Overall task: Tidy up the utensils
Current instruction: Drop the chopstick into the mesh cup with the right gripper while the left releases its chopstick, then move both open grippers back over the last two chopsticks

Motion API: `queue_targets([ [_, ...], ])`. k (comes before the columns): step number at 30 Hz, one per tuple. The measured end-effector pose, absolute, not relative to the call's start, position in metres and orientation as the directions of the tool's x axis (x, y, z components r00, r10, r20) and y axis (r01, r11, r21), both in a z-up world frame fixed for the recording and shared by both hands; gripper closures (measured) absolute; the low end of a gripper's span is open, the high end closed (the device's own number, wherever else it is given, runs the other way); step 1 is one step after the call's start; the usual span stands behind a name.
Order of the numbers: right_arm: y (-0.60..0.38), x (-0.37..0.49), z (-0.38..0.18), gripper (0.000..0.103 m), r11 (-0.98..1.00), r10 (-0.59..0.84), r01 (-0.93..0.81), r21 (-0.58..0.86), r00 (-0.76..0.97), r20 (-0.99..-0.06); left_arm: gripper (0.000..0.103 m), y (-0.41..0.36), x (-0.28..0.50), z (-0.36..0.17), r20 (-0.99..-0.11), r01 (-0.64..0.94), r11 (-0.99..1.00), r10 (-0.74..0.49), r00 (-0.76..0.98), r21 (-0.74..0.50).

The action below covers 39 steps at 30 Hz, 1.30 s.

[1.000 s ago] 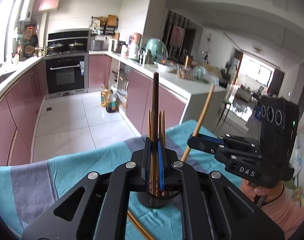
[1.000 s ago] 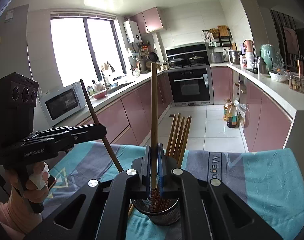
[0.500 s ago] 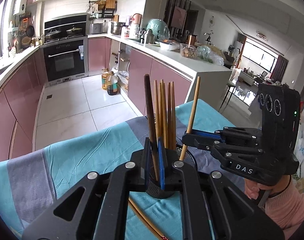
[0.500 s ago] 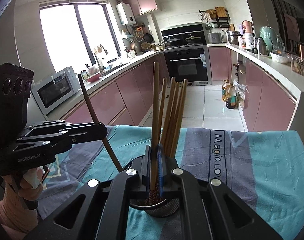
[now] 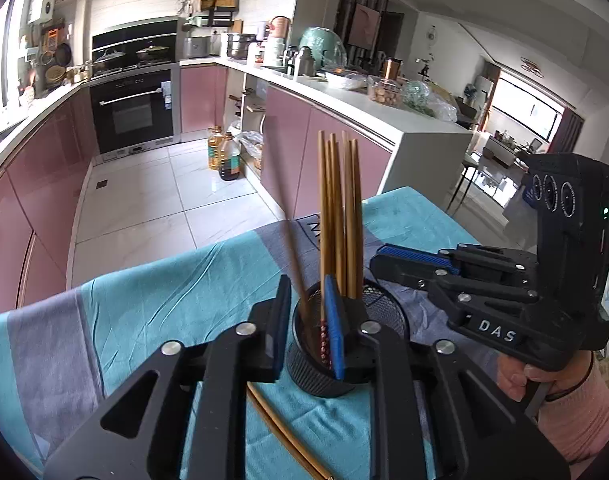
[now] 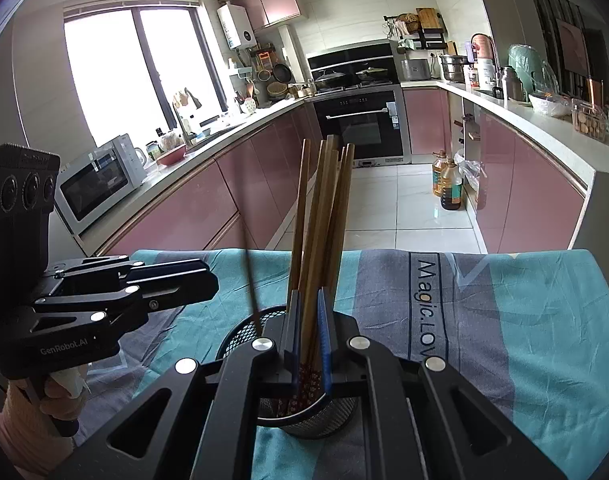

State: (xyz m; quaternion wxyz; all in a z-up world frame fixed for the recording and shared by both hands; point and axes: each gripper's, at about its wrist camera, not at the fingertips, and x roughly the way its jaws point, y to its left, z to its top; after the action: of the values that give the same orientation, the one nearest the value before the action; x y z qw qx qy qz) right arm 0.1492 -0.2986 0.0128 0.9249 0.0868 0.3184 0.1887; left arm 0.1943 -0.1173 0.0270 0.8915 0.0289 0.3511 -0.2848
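A black mesh holder [image 5: 316, 376] stands on the teal cloth and holds several wooden chopsticks [image 5: 338, 216]. My left gripper [image 5: 306, 320] hangs open right over the holder; a dark chopstick [image 5: 294, 256], blurred by motion, is loose between its fingers and drops into the holder. My right gripper [image 6: 307, 328] is open over the same holder [image 6: 324, 416], with the bundle of chopsticks [image 6: 320, 220] standing between its pads. The right gripper also shows in the left wrist view [image 5: 414, 258], the left one in the right wrist view [image 6: 172, 284].
One chopstick [image 5: 288, 432] lies flat on the cloth [image 5: 152, 312] under my left gripper. The table edge is just beyond the holder, with tiled kitchen floor, pink cabinets and an oven behind.
Both grippers came down over the holder and opened. The dark chopstick and the light one left the jaws and went into the holder.
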Motion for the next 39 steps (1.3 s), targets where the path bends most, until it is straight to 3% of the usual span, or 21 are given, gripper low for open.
queue_targets([
  [6, -0.299, 0.135, 0.013, 0.094, 0.901, 0.432, -0.323, 0.29, 0.724, -0.538, 0.078, -0.104, 0.181, 0.018, -0.614, 0.507, 0.849, -0.48, 0.627, -0.147],
  [8, -0.298, 0.126, 0.017, 0.091, 0.89, 0.454, -0.345, 0.297, 0.721, -0.523, 0.077, -0.096, 0.171, 0.017, -0.595, 0.496, 0.856, -0.478, 0.647, -0.148],
  [16, -0.279, 0.084, 0.013, 0.071, 0.835, 0.549, -0.462, 0.297, 0.668, -0.502, 0.058, -0.067, 0.13, 0.007, -0.554, 0.439, 0.89, -0.427, 0.714, -0.119],
  [27, -0.24, 0.075, -0.047, 0.07, 0.824, 0.553, -0.466, 0.323, 0.535, -0.638, 0.057, -0.037, 0.107, -0.062, -0.677, 0.351, 0.924, -0.357, 0.644, -0.153],
  [39, -0.211, 0.077, -0.083, 0.07, 0.845, 0.509, -0.434, 0.312, 0.471, -0.721, 0.057, -0.023, 0.1, -0.1, -0.719, 0.29, 0.941, -0.324, 0.615, -0.176],
])
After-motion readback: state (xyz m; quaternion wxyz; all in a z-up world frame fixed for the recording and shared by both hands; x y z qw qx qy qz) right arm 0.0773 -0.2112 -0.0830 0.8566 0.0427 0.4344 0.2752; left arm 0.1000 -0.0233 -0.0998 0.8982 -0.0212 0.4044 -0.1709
